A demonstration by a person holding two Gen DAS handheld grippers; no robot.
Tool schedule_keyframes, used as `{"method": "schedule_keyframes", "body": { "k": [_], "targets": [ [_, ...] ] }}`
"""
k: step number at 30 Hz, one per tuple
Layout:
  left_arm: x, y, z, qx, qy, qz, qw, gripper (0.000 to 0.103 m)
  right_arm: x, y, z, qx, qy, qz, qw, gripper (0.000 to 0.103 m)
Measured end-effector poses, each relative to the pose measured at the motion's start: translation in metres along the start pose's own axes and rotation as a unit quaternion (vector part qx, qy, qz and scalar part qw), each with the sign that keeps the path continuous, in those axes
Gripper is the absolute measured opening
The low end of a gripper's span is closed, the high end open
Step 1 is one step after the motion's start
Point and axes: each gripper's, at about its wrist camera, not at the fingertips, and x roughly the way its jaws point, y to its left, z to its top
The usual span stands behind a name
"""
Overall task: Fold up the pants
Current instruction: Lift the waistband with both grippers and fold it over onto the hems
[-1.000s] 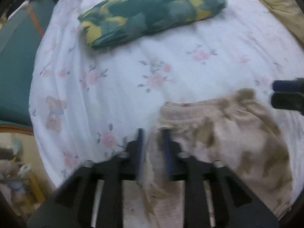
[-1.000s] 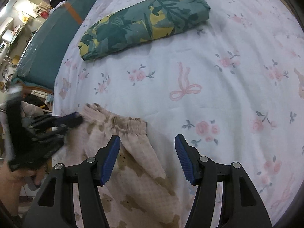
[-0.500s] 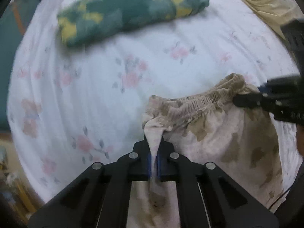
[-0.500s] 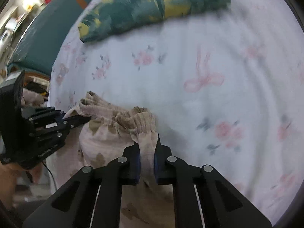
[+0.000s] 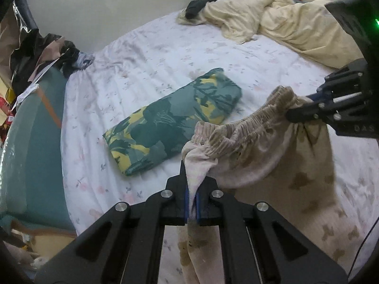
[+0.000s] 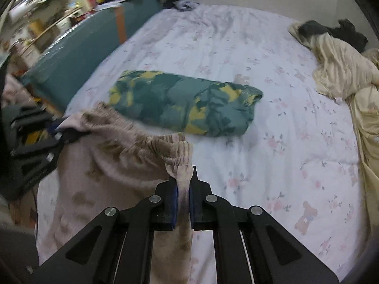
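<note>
The pants [image 5: 272,161] are pale pink-beige with brown bear prints and a gathered elastic waistband. They hang lifted off the floral bed sheet [image 5: 142,59], the waistband stretched between the two grippers. My left gripper [image 5: 192,189] is shut on the waistband's left corner, with fabric pinched between its blue pads. In the right wrist view my right gripper [image 6: 182,184] has the other corner of the pants [image 6: 113,165] between its pads, its jaws still closing on the cloth. Each gripper also shows in the other's view: the right gripper [image 5: 305,108] and the left gripper [image 6: 64,132].
A folded green and yellow garment [image 5: 175,123] lies on the sheet just beyond the waistband. A crumpled cream blanket [image 5: 284,23] with dark clothes fills the far right. A teal padded edge [image 5: 30,142] and clutter border the bed's left side.
Both grippers closed on the waistband corners, then rose. The pants, flat on the sheet before, now hang between them and more of the room shows.
</note>
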Motion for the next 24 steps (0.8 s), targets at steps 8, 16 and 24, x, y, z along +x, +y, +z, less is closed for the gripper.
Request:
{"method": "schedule_keyframes", "body": {
  "k": [8,16,24],
  "targets": [
    [-0.078,-0.047,-0.053,0.039,-0.005,0.015,0.9991,0.002,-0.063,0.063,-0.083,-0.07,0.003,0.029,0.997,0.007],
    [-0.125,-0.102,-0.143,0.059,0.032,-0.006,0.9977,0.004,-0.094,0.109,-0.199,-0.042,0.001,0.057,0.997,0.007],
    [-0.095,-0.143,-0.236,0.04,0.181,-0.03,0.9821,0.016,-0.047,0.145,-0.285,-0.015,0.114,0.072,0.991,0.012]
  ]
}}
